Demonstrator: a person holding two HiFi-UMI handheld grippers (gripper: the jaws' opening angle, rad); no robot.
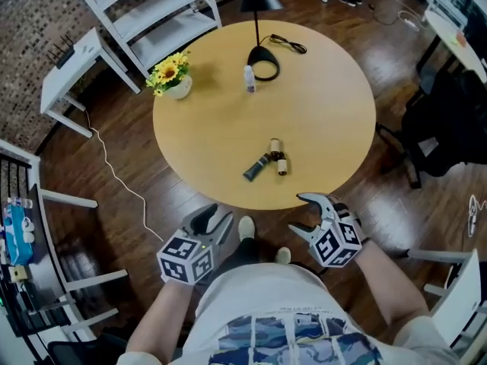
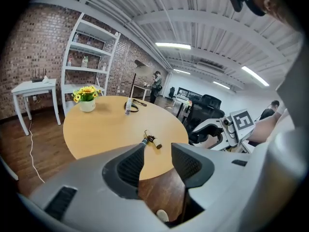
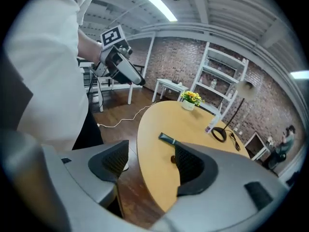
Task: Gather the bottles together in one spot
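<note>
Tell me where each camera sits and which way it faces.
Head view: on the person's head, looking steeply down at the table; shirt, left claw, right claw show.
Left gripper view: on the left claw, facing across the table; its open jaws, right claw show.
Right gripper view: on the right claw, facing along the table; its jaws, left claw show.
Shared: flower pot.

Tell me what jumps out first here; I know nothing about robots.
The round wooden table fills the middle, with yellow flowers at its far left edge and a clear bottle beside a black lamp base at the back. Near its front edge lie a dark tube and a small brown bottle. Just short of it, the left gripper and right gripper hang open and empty.
</note>
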